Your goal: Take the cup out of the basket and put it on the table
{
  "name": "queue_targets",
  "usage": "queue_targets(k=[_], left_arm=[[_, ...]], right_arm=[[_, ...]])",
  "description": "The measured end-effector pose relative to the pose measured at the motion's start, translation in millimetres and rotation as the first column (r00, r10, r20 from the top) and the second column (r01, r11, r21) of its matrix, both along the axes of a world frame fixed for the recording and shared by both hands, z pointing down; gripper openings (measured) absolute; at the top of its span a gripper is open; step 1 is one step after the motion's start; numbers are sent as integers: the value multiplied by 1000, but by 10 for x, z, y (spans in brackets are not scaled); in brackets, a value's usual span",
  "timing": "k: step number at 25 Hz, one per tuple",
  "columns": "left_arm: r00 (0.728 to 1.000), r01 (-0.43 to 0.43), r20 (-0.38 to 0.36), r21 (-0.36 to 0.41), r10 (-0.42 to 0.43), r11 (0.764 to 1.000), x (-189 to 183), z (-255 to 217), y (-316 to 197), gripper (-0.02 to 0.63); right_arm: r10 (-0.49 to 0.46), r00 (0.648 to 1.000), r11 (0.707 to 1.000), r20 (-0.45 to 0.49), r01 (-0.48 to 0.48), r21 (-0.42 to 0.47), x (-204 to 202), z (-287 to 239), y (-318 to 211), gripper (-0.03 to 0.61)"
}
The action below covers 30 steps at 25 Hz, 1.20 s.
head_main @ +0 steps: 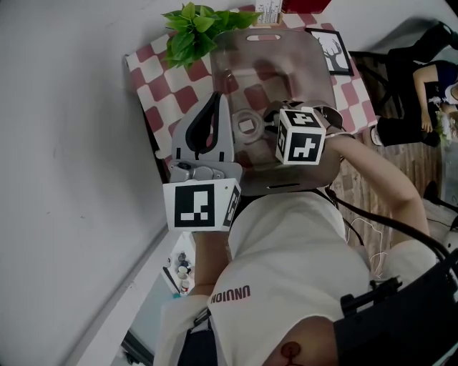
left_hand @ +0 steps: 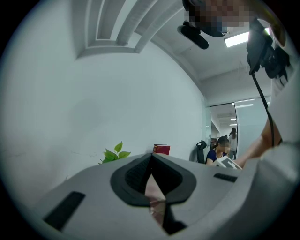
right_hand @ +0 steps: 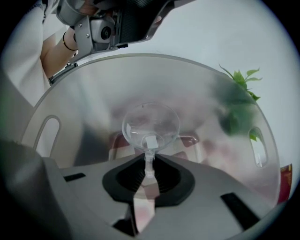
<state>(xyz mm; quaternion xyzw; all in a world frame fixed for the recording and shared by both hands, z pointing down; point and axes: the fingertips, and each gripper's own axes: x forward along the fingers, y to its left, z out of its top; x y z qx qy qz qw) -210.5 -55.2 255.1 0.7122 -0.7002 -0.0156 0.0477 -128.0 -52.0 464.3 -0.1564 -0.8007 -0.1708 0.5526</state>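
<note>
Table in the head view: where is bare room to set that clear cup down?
Bare checked tablecloth lies left of the basket, between the plant and the left gripper, and in a strip right of the basket, below the picture frame. The back edge is crowded: plant, red box, frame.

Translucent basket (head_main: 286,36) on checkered counter (head_main: 154,71); right gripper (head_main: 269,118) inside, at clear cup (head_main: 247,126); left gripper (head_main: 215,100) just beside basket
</note>
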Motion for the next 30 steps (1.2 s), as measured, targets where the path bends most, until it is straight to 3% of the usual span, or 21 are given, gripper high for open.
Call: queue_targets(k=[15,30], left_arm=[[1000,-16,11,7,16,1000,66,-41,-21,12],[1000,-3,11,7,3,1000,92,-56,-23,11]], right_arm=[[136,980,990,142,-140,18,-62,-331,-198,58],[188,944,977,272,-208,49,-73,-666,-322,58]])
